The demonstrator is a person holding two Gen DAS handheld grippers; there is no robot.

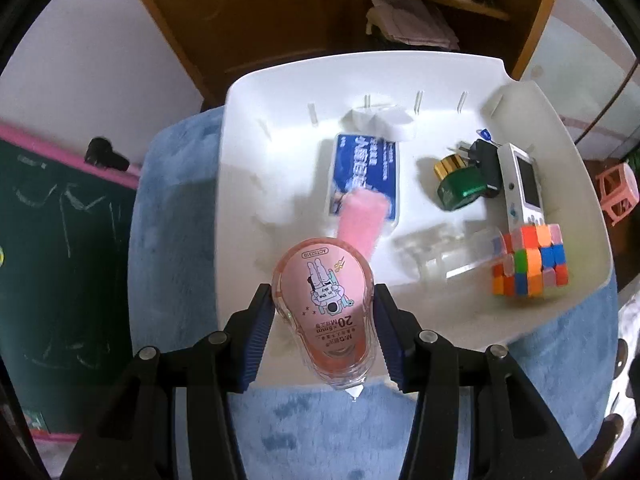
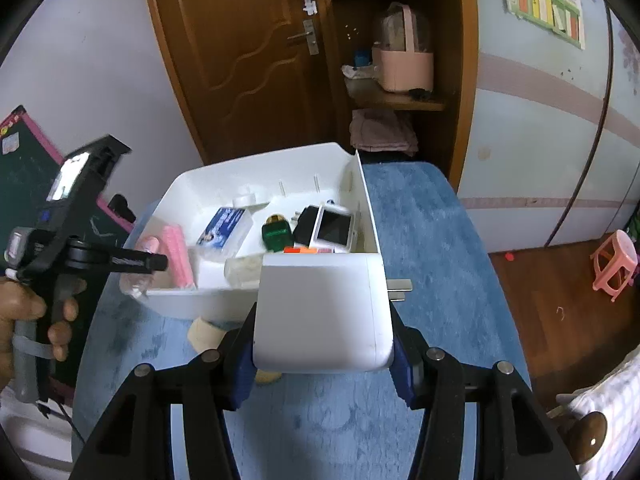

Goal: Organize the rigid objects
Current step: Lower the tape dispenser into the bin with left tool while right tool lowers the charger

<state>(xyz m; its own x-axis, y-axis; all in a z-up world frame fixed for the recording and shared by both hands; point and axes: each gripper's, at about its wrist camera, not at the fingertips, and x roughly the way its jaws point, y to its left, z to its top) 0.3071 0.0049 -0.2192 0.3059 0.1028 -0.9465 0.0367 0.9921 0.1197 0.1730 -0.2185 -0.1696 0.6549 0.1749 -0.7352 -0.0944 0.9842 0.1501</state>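
Note:
My left gripper [image 1: 322, 312] is shut on a pink correction tape dispenser [image 1: 324, 296], held over the near rim of the white bin [image 1: 272, 152]. Inside the bin lie a blue box [image 1: 364, 172], a pink fuzzy item [image 1: 360, 220], a green bottle with a gold cap [image 1: 460, 190], a black plug [image 1: 486, 164], a white handheld game console [image 1: 522, 184], a clear plastic case [image 1: 432, 252] and a colour cube [image 1: 528, 264]. My right gripper [image 2: 323, 320] is shut on a white charger block [image 2: 320, 292], prongs to the right, just in front of the bin [image 2: 188, 300].
The bin stands on a blue plush cover [image 2: 420, 240]. A beige roll [image 2: 206, 334] lies by the bin's front wall. A hand [image 2: 24, 312] holds the left gripper's handle at the left. A chalkboard [image 1: 60, 240], a wooden door [image 2: 240, 60] and a pink stool [image 2: 614, 264] surround the table.

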